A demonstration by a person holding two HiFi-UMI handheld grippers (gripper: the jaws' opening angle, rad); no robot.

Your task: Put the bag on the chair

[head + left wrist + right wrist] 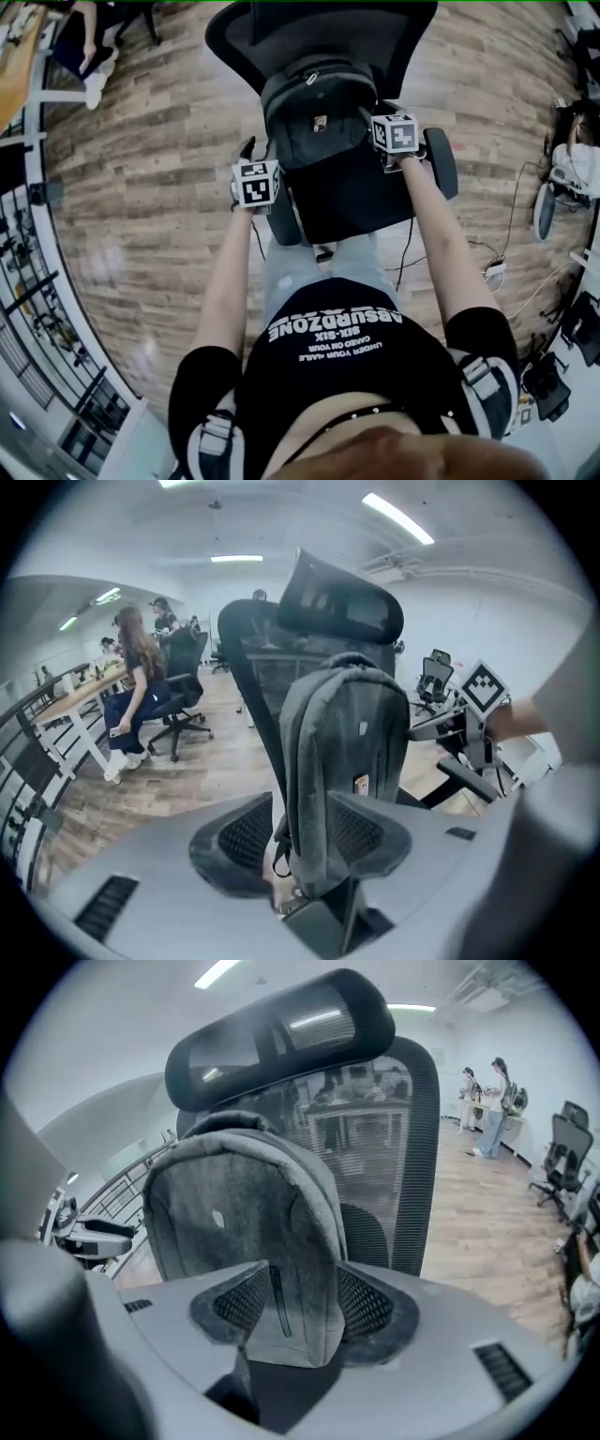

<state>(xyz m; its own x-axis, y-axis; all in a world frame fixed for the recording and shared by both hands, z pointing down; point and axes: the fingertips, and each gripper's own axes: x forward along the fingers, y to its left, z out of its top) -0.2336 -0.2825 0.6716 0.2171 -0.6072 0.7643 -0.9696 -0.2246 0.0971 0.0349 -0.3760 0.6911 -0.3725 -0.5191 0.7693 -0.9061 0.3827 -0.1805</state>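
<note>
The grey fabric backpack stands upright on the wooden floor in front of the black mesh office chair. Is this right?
Not quite. The grey fabric backpack stands upright on the seat of the black mesh office chair, against its backrest, not on the wooden floor. The head view shows this.

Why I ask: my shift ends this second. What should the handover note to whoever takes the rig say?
Left claw: open, with one side edge of the bag between its pads, not clamped.
Right claw: open, with the bag's other side edge between its pads.
Bag: upright on the chair, on the seat and leaning against the backrest.
Done: the bag is on the chair and released.
Left: draw both claws back clear of the bag, and watch that it doesn't tip.
</note>
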